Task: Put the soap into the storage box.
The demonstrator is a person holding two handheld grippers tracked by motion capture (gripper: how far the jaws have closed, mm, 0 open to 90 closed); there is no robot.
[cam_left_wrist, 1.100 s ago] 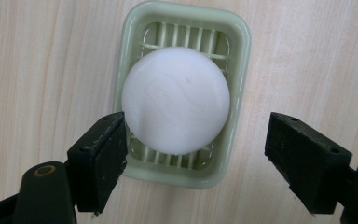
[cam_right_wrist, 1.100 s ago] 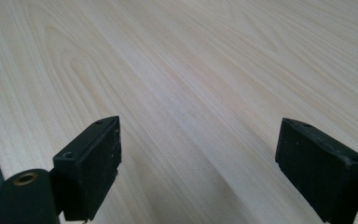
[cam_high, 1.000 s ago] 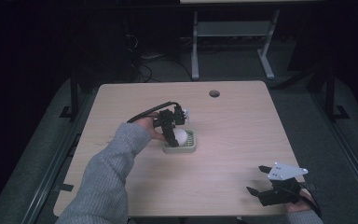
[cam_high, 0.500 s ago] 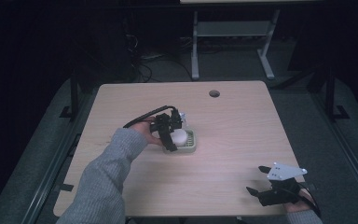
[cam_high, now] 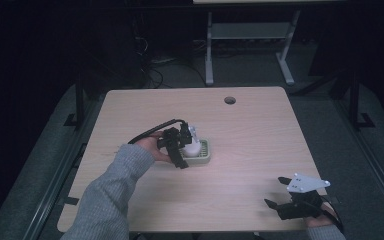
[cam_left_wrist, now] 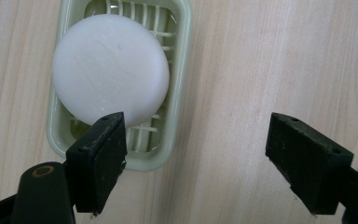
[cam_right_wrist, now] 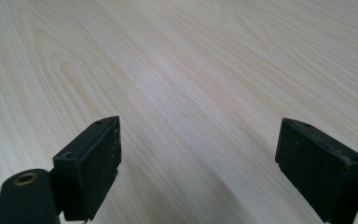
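Over the wooden surface the left claw hangs spread above a round white soap in a green dish lying lengthwise along its view, while the right claw gapes over bare wood.

Soap: 1, white, round, lying in the dish
Dish: 1, pale green, slatted
Grippers: 2; left gripper over the dish, right gripper at the near right edge
Jaws per gripper: 2, black, spread apart on both
Grey plate: 1, on the right gripper
Tabletop: 1, light wood
Hole: 1, near the far edge
Sleeves: 2, grey; left sleeve, right sleeve
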